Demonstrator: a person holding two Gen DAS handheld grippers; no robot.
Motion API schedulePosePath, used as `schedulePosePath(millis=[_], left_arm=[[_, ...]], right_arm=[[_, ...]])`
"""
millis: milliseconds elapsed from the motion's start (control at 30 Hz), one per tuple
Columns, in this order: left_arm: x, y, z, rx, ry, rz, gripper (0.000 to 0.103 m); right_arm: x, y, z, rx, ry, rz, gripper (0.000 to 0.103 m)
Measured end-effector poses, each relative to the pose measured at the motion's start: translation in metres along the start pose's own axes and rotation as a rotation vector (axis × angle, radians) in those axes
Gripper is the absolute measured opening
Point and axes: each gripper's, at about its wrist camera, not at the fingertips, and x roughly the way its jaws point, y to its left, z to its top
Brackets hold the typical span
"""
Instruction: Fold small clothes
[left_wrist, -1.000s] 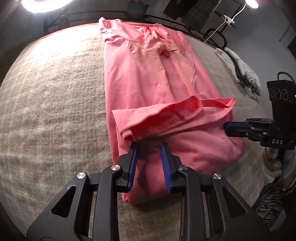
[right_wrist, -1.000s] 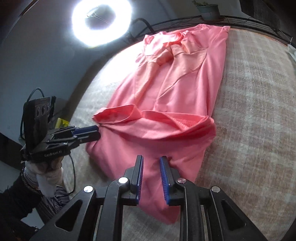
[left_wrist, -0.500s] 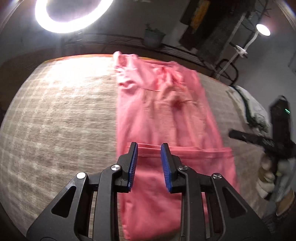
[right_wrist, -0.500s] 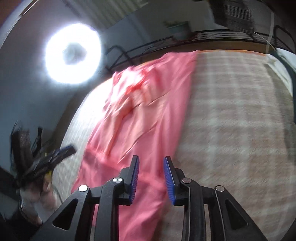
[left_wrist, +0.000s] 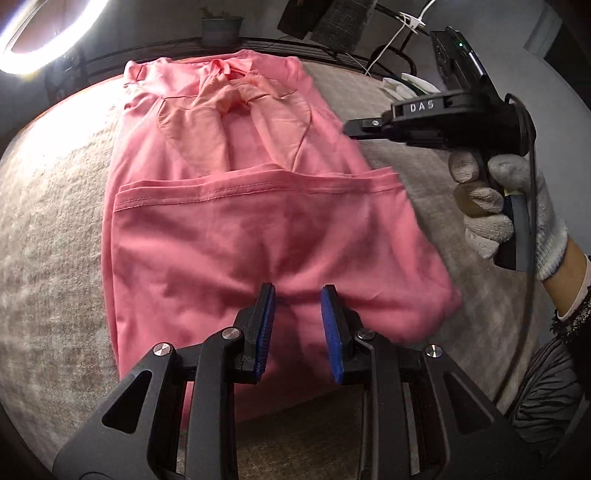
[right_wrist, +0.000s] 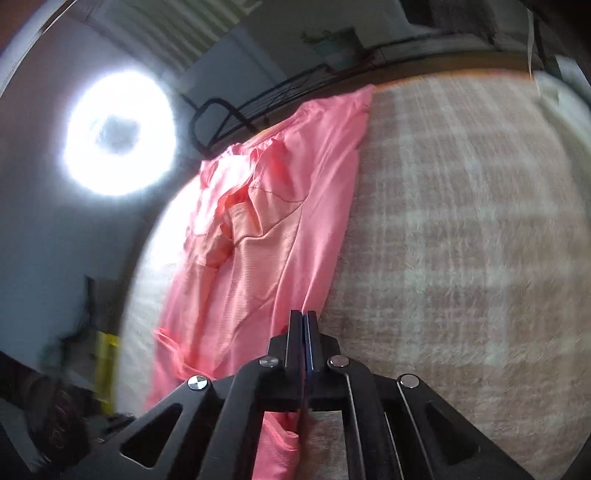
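Observation:
A pink garment (left_wrist: 236, 236) lies lengthwise on the plaid cloth, its near part folded up so a stitched hem (left_wrist: 229, 186) runs across the middle. My left gripper (left_wrist: 297, 314) is open and empty, just above the folded near part. My right gripper (right_wrist: 303, 341) is shut over the garment's right edge (right_wrist: 317, 280); whether cloth is pinched between the pads I cannot tell. In the left wrist view the right gripper (left_wrist: 351, 127) hovers at the garment's right side, above the hem, held by a gloved hand (left_wrist: 509, 214).
The plaid table cloth (right_wrist: 461, 258) spreads wide to the right of the garment and also to its left (left_wrist: 48, 240). A ring light (right_wrist: 118, 133) glares beyond the far-left edge. A white cloth pile (left_wrist: 410, 85) lies at the far right edge.
Both grippers let go of the near part, which now lies folded flat with its hem across the middle. The right gripper moved to the garment's right edge and shut. The left stayed open.

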Motion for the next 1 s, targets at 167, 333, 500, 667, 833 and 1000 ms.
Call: schedulePosePath(millis=[167, 333, 500, 667, 833, 1000], left_arm=[[-0.01, 0.007, 0.003, -0.01, -0.026, 0.0, 0.025], [-0.028, 0.018, 0.002, -0.026, -0.075, 0.033, 0.025], [-0.031, 0.056, 0.007, -0.116, -0.1, 0.098, 0.025], [-0.016, 0.085, 0.01, -0.161, -0.058, 0.205, 0.025], [-0.039, 0.108, 0.043, -0.188, -0.143, 0.253, 0.025], [-0.036, 0.146, 0.093, -0.203, -0.185, 0.208, 0.025]], right_arm=[[-0.008, -0.018, 0.003, 0.042, -0.016, -0.089, 0.001], [-0.031, -0.016, -0.002, 0.034, -0.049, -0.008, 0.015], [-0.034, 0.007, -0.022, -0.068, -0.022, 0.043, 0.016], [-0.024, 0.013, -0.031, -0.134, 0.03, -0.037, 0.021], [-0.041, 0.011, -0.015, -0.114, -0.045, -0.019, 0.039], [-0.039, 0.006, 0.01, -0.107, -0.068, -0.019, 0.042]])
